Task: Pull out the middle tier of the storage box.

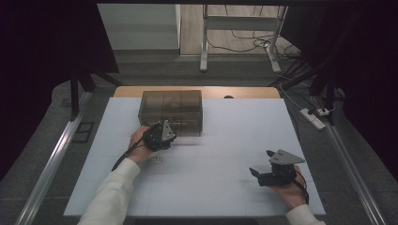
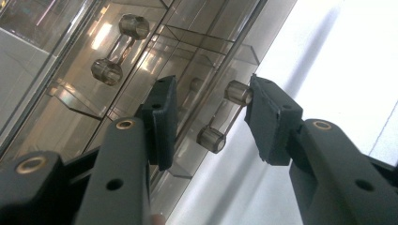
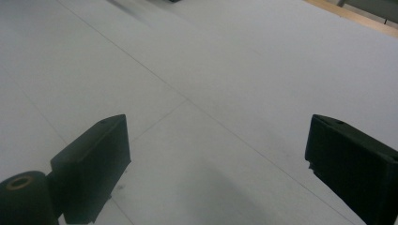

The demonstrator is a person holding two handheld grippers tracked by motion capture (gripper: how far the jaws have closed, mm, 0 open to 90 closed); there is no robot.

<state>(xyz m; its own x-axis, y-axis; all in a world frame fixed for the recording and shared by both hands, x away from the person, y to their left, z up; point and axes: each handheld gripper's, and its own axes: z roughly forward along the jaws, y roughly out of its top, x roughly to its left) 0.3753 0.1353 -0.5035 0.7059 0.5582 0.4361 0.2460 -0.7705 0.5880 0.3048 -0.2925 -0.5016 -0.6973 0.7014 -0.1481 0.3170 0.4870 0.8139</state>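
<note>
Left gripper lines up on a drawer handle of the smoky box.

Nearest to me, the right gripper [image 1: 263, 162] waits low over the white table [image 1: 225, 187], jaws wide apart and empty. Farther in, the left gripper [image 2: 211, 117] is released, its jaws on both sides of the drawer handle [image 2: 224, 115], probably to pull it. The transparent drawer box [image 1: 172, 111] stands at the far edge.

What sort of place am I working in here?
Probably a lab or recording setup, not a home: a white-covered table ringed by dark curtains, a power strip and loose cables on the floor, and a clear drawer box as the workpiece.
</note>
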